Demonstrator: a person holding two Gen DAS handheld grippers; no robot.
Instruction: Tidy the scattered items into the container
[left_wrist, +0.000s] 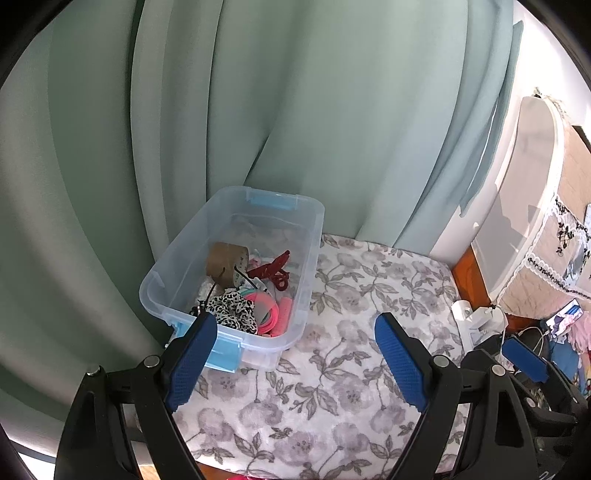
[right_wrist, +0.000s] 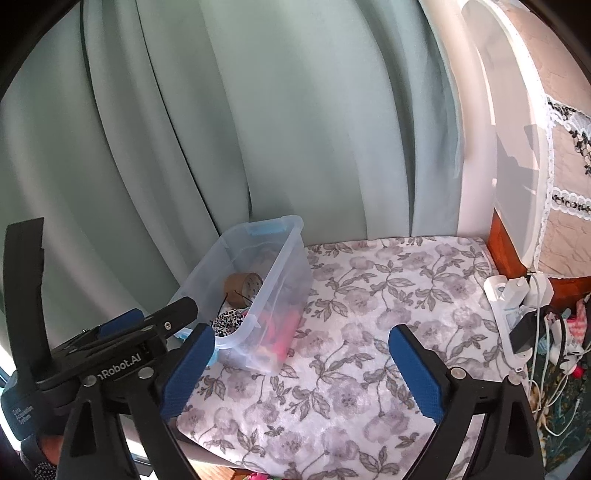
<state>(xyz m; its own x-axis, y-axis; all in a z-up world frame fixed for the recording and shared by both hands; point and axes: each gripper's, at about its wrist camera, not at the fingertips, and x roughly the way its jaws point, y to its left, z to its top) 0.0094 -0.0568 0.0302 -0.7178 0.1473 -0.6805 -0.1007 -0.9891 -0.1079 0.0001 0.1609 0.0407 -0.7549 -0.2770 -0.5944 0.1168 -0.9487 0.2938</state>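
From the left wrist view, the left hand-held gripper (left_wrist: 295, 332) stands released, its blue-padded fingers (left_wrist: 190, 363) spread wide with nothing between them. Just ahead of its left finger sits the clear rectangular plastic container with blue latches (left_wrist: 173, 277), on a counter covered in grey-flowered white cloth (left_wrist: 351, 295). Inside it lie a brown roll of packing tape (left_wrist: 225, 264), a red hair claw (left_wrist: 273, 267), a black-and-white leopard-print scrunchie (left_wrist: 232, 310) and pink coiled hair ties (left_wrist: 271, 314). Pale green curtains (left_wrist: 221, 110) hang beyond.

From the right wrist view, the right hand-held gripper (right_wrist: 301, 349) is likewise released and empty above bare cloth. The container lies ahead and to its left, the left hand-held gripper beside that box's near corner. A white power strip (right_wrist: 517, 291) sits far to its right.
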